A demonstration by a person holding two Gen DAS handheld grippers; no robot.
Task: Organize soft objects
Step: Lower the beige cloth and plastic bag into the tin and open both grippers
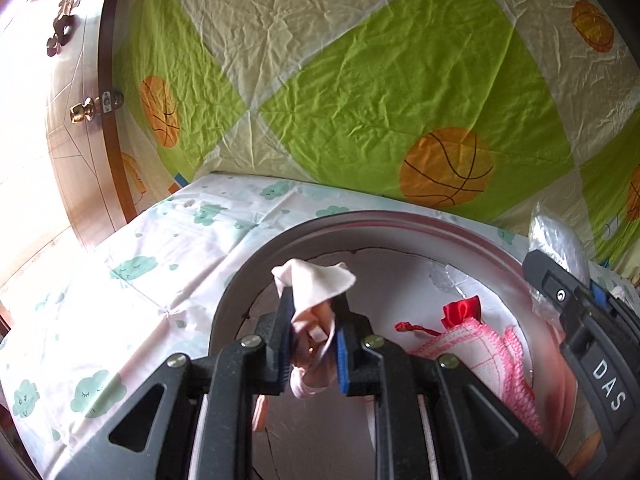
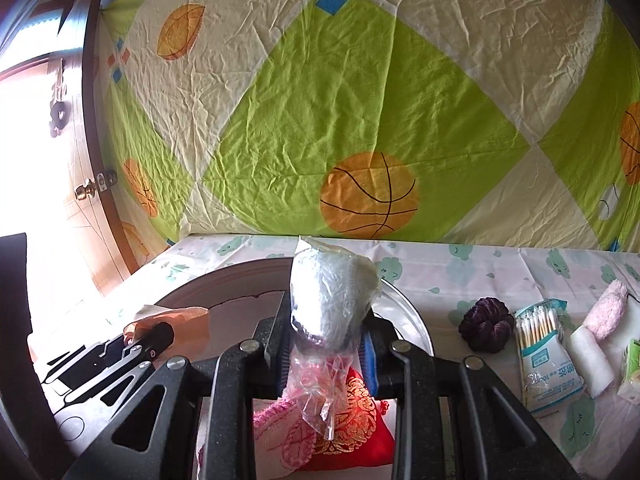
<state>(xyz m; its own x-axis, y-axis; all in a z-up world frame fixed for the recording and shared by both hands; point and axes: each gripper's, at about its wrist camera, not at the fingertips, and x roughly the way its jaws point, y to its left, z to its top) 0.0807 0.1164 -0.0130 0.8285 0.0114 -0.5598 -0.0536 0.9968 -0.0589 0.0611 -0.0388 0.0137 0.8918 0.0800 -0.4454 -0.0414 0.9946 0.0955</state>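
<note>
My left gripper [image 1: 312,344] is shut on a pale pink cloth [image 1: 316,280] and holds it above a large round metal basin [image 1: 248,276]. A pink-and-white knitted cloth [image 1: 472,344] and a red drawstring pouch [image 1: 460,310] lie in the basin. My right gripper [image 2: 326,344] is shut on a clear plastic bag of white fluff [image 2: 332,296], held over the basin's right side [image 2: 416,320], above the red pouch [image 2: 356,420]. The right gripper's body shows at the right of the left wrist view [image 1: 580,320].
On the cloud-print tablecloth [image 2: 460,276] to the right lie a dark purple scrunchie [image 2: 486,326], a pack of cotton swabs [image 2: 542,352], white rolls [image 2: 590,356] and a pink fluffy item [image 2: 608,308]. A basketball-print sheet [image 2: 340,120] hangs behind; a wooden door [image 1: 80,120] stands left.
</note>
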